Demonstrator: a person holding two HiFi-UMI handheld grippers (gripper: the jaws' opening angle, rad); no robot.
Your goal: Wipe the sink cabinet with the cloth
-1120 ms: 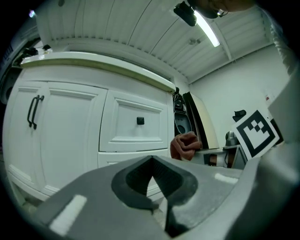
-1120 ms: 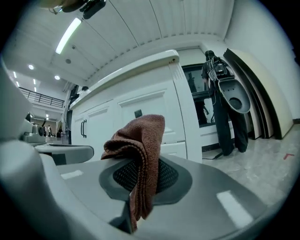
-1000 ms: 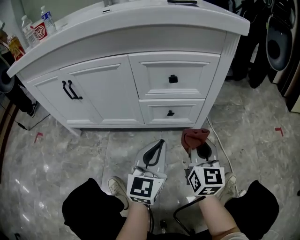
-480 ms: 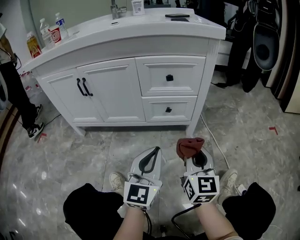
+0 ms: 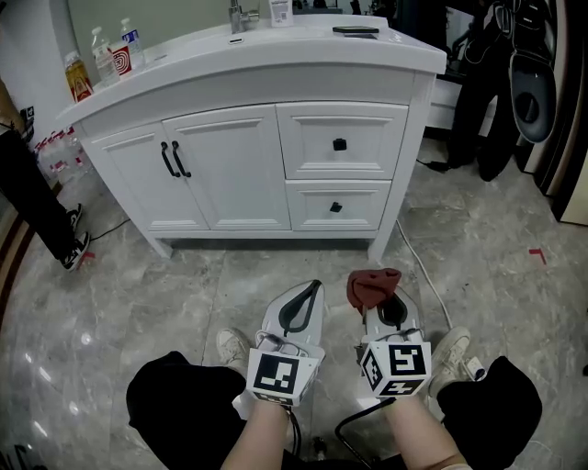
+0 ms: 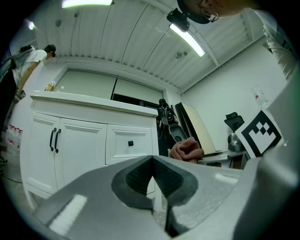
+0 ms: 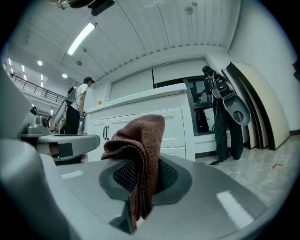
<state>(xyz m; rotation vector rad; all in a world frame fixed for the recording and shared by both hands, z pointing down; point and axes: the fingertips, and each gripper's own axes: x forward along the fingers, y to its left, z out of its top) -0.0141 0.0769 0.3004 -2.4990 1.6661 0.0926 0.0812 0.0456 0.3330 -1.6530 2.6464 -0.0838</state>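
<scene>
The white sink cabinet (image 5: 266,156) stands ahead, with two doors on black handles and two drawers on the right; it also shows in the left gripper view (image 6: 84,145) and the right gripper view (image 7: 154,124). A brown-red cloth (image 5: 371,285) (image 7: 140,154) is pinched in my right gripper (image 5: 377,298), which is shut on it, well short of the cabinet. My left gripper (image 5: 303,298) hangs beside it, jaws closed together with nothing between them (image 6: 152,173). The cloth (image 6: 187,150) is also visible in the left gripper view.
Bottles (image 5: 110,55) stand on the countertop's left end, a faucet (image 5: 237,14) and a dark flat object (image 5: 356,30) further right. A cable (image 5: 423,266) runs over the marble floor. A person's leg (image 5: 37,211) is at left. Dark bags (image 5: 514,83) lean at right.
The view has pulled back and tilted up, so the cabinet looks farther and more of its top shows. Both grippers keep their places and states, the cloth still held.
</scene>
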